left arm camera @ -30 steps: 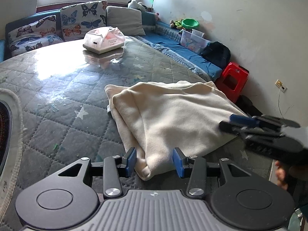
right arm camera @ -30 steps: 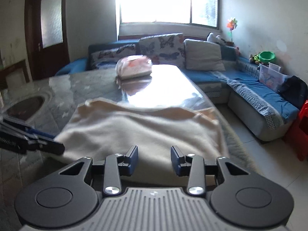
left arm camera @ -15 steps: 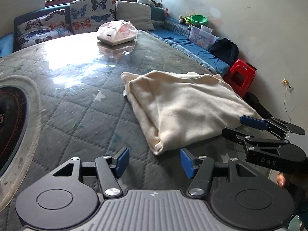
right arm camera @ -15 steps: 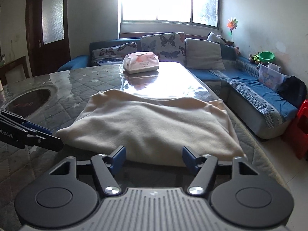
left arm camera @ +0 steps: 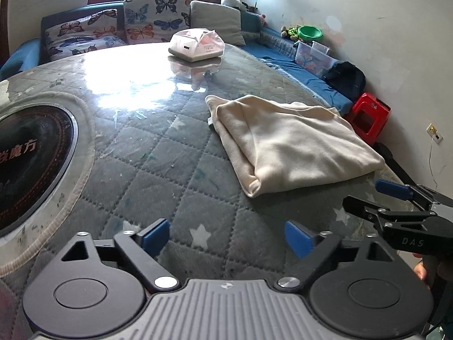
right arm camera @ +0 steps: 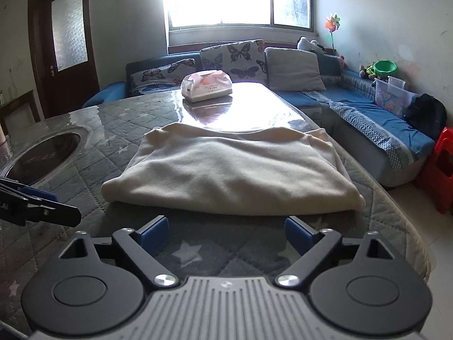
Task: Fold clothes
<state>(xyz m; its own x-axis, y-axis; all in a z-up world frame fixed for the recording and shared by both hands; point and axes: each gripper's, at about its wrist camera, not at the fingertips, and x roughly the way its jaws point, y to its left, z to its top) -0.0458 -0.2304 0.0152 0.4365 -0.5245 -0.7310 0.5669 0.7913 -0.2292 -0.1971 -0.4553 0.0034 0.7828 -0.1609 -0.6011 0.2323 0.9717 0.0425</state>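
The left gripper [left arm camera: 226, 236] is spreading its blue-padded jaws over bare quilted grey table cover [left arm camera: 158, 153], nothing between them. Ahead-right, the folded cream fleece garment [left arm camera: 288, 144] is lying flat. The right gripper [right arm camera: 226, 233] is likewise opening, empty.

Folded cream garment [right arm camera: 232, 170] on table [right arm camera: 113, 130]

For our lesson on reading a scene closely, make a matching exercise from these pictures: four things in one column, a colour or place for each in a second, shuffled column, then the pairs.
Things:
1. folded cloth
2. stool
3. bowl
4. tissue pack

Colour or place:
A. green
B. far end of the table, near the cushions
C. cream
D. red

Pairs: 1-C, 2-D, 3-A, 4-B
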